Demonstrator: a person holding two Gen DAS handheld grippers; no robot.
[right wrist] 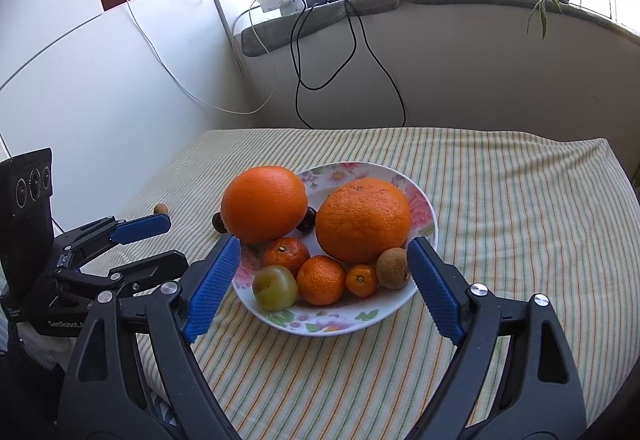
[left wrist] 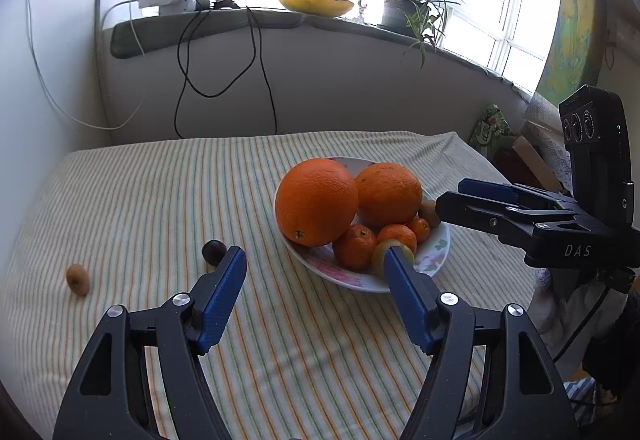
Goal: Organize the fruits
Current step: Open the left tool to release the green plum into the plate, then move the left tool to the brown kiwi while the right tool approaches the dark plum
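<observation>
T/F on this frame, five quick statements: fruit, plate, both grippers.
1. Two big oranges sit on the plate. True.
2. The left gripper grips a tangerine. False: it is open and holds nothing.
3. A small brown fruit lies on the cloth, off the plate. True.
4. The right gripper is shut on the green fruit. False: it is open, with the plate's near fruits showing between its fingers.
5. The plate is plain white. False: it has a flower pattern.
</observation>
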